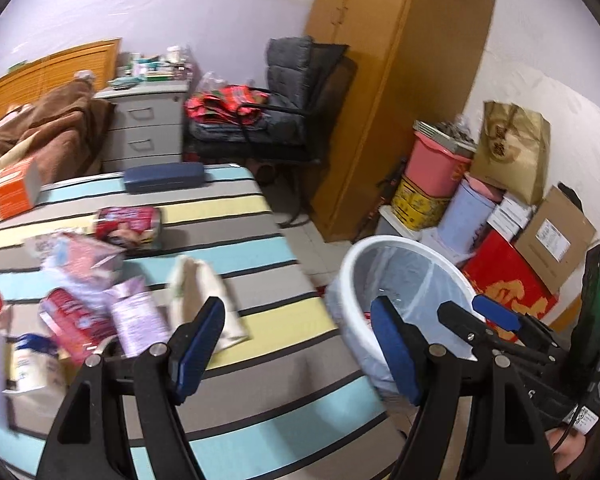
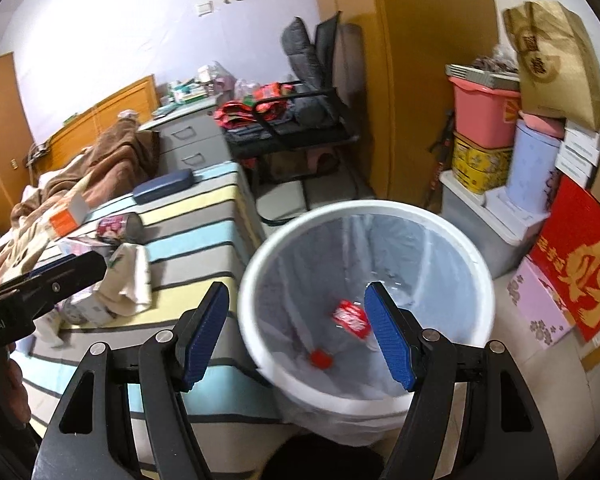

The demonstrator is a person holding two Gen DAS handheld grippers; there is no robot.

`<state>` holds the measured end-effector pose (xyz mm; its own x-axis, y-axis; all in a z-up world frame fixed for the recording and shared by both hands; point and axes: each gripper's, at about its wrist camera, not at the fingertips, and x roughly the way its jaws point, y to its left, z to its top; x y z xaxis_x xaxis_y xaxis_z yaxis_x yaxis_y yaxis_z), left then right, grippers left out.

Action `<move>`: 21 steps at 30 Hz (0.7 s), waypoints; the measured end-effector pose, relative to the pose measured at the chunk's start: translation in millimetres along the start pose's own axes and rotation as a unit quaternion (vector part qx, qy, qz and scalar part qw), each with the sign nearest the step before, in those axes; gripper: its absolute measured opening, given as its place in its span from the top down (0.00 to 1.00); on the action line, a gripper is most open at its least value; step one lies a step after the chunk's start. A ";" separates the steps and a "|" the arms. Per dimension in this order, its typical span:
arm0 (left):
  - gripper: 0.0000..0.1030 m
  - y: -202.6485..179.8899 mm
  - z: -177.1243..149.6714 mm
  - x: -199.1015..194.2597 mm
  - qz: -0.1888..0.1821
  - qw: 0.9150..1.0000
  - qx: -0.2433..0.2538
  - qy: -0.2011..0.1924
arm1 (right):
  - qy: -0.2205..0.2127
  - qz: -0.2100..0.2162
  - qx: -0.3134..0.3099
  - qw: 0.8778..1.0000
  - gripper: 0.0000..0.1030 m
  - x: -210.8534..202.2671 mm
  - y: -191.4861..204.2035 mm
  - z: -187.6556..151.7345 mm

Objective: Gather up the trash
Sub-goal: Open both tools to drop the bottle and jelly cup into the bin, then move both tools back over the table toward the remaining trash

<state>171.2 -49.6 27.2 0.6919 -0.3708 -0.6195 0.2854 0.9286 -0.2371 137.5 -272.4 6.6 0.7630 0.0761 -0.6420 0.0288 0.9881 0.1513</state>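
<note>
**Bedside trash round: both grippers empty, bin partly filled**

Item 1, left gripper [image 1: 298,346]: jaws held wide apart, nothing between the blue pads. It hangs over the near edge of the striped bed cover [image 1: 236,240], angled downward, with the litter to its left.

Item 2, right gripper [image 2: 298,334]: jaws likewise spread wide and empty, poised above the mouth of the white bin [image 2: 260,344], which stands on the floor just beside the bed's right side.

Item 3, bin contents: a red wrapper [image 2: 350,318] and a small red cap [image 2: 321,358] lie at the bottom of the clear liner.

Item 4, trash outstanding: a loose heap on the left of the cover, including a cream paper bag [image 1: 204,300], a purple packet [image 1: 138,320], a red packet [image 1: 74,326] and a red pouch [image 1: 128,224] farther back. An orange box [image 1: 12,192] and a dark blue case [image 1: 164,176] sit at the far end; whether these are rubbish I cannot tell.

Risks, as judged: the heap overlaps, so a pinch may drag a neighbour off the bed; thin wrappers may slip from wide pads; the blue case could be binned by mistake; the two grippers work close together and may knock
</note>
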 end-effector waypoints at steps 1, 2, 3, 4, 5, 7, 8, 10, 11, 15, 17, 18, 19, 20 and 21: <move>0.25 8.1 -1.1 -5.5 0.009 1.000 -0.004 -0.006 | 0.000 0.005 -0.004 1.000 0.30 0.6 4.1 0.6; 0.25 13.9 -2.7 -9.5 0.017 1.000 -0.007 -0.010 | -0.001 0.011 -0.009 1.000 0.30 1.6 10.2 0.9; 0.25 22.5 -4.1 -14.7 0.026 0.999 -0.012 -0.014 | -0.002 0.017 -0.015 1.000 0.30 3.2 16.1 1.4; 0.25 28.8 -5.3 -18.4 0.033 0.999 -0.015 -0.017 | -0.001 0.022 -0.020 1.000 0.30 5.3 22.1 1.9; 0.25 37.0 -6.9 -23.0 0.039 0.999 -0.021 -0.021 | 0.000 0.026 -0.024 0.999 0.30 5.6 26.3 2.1; 0.25 55.2 -10.3 -32.4 0.057 0.997 -0.032 -0.027 | 0.002 0.038 -0.033 0.999 0.30 9.2 37.3 2.4; 0.25 63.6 -12.9 -37.1 0.065 0.997 -0.036 -0.029 | 0.003 0.045 -0.038 0.998 0.30 10.4 42.8 2.3; 0.25 81.5 -16.9 -45.5 0.088 0.995 -0.042 -0.031 | 0.005 0.059 -0.050 0.997 0.30 14.1 56.6 2.6; 0.25 89.4 -18.5 -49.2 0.099 0.993 -0.047 -0.034 | 0.006 0.063 -0.057 0.996 0.30 15.5 62.8 2.5; 0.25 119.7 -25.6 -61.7 0.122 0.989 -0.072 -0.035 | 0.015 0.090 -0.080 0.993 0.30 24.0 89.4 1.9; 0.25 135.3 -30.3 -67.7 0.134 0.987 -0.084 -0.036 | 0.018 0.101 -0.095 0.990 0.30 28.5 104.3 1.9; 0.25 142.5 -33.0 -70.1 0.140 0.986 -0.089 -0.035 | 0.019 0.106 -0.101 0.989 0.30 29.8 110.1 1.7; 0.25 151.3 -36.3 -72.2 0.147 0.984 -0.095 -0.032 | 0.021 0.112 -0.108 0.988 0.30 31.2 117.4 0.9; 0.25 157.7 -38.9 -73.7 0.154 0.982 -0.101 -0.031 | 0.023 0.119 -0.116 0.986 0.30 32.4 124.1 -0.6; 0.25 164.3 -40.8 -75.3 0.159 0.981 -0.106 -0.030 | 0.026 0.124 -0.124 0.984 0.30 34.5 131.5 -1.5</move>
<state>139.0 131.4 4.3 0.7632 -0.0568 -0.6437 -0.0903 0.9770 -0.1933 166.6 -139.7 3.3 0.6923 0.3185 -0.6475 -0.3170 0.9403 0.1237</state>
